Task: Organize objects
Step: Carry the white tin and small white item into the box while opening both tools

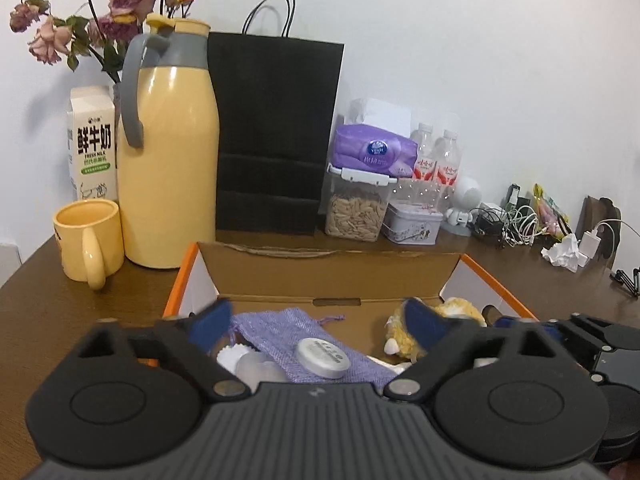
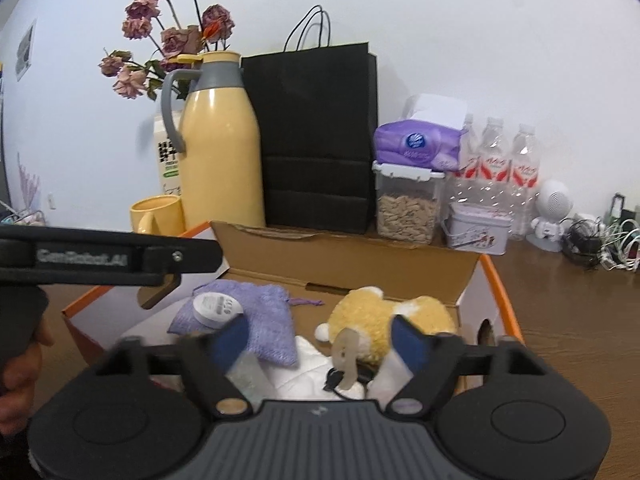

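Observation:
An open cardboard box [image 1: 332, 276] with orange edges sits on the brown table; it also shows in the right wrist view [image 2: 352, 268]. Inside lie a purple drawstring pouch [image 1: 280, 326] [image 2: 260, 300], a round silver tin [image 1: 322, 358] [image 2: 216, 308] on the pouch, a yellow plush toy [image 1: 448, 312] [image 2: 384, 312] and white items [image 2: 304, 364]. My left gripper [image 1: 320, 324] is open and empty over the pouch and tin. My right gripper [image 2: 320, 340] is open and empty over the plush toy. The left gripper's body [image 2: 100, 260] crosses the right wrist view at the left.
Behind the box stand a yellow mug [image 1: 90, 240], a yellow thermos jug [image 1: 170, 152], a milk carton [image 1: 92, 144], dried roses [image 1: 116, 8], a black paper bag [image 1: 276, 132], a seed container [image 1: 356, 208], a purple tissue pack [image 1: 372, 152], water bottles [image 1: 436, 156], a tin box [image 1: 412, 222], and cables [image 1: 516, 224].

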`<state>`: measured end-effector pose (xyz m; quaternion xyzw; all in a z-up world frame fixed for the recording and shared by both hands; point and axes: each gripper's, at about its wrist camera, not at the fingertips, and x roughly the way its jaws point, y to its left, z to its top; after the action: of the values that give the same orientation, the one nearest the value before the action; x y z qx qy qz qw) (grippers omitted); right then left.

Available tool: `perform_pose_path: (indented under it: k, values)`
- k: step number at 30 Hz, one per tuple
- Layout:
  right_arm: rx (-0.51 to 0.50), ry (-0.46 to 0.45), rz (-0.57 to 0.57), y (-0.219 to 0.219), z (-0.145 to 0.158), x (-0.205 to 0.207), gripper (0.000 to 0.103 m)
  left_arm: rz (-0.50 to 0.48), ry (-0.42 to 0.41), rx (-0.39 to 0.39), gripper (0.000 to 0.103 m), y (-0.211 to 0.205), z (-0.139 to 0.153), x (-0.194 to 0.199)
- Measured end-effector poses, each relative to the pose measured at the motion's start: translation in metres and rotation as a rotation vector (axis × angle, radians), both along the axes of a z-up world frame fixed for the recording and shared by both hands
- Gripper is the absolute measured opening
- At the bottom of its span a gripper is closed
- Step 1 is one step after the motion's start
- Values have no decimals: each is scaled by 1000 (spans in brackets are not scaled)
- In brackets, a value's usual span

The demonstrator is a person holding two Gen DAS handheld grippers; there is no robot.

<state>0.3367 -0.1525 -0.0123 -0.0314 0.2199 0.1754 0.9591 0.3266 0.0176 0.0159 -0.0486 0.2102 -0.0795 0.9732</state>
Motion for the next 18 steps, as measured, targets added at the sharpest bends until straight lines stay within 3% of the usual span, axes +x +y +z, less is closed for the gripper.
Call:
perform_pose_path:
  k: [4, 18]
  values:
    - [-5, -3, -14, -1, 0, 0, 100, 8, -11, 0, 103, -1, 1, 0]
    - [-8, -5, -11, -1, 2, -2, 103, 20, -13, -4, 103, 1, 2, -2]
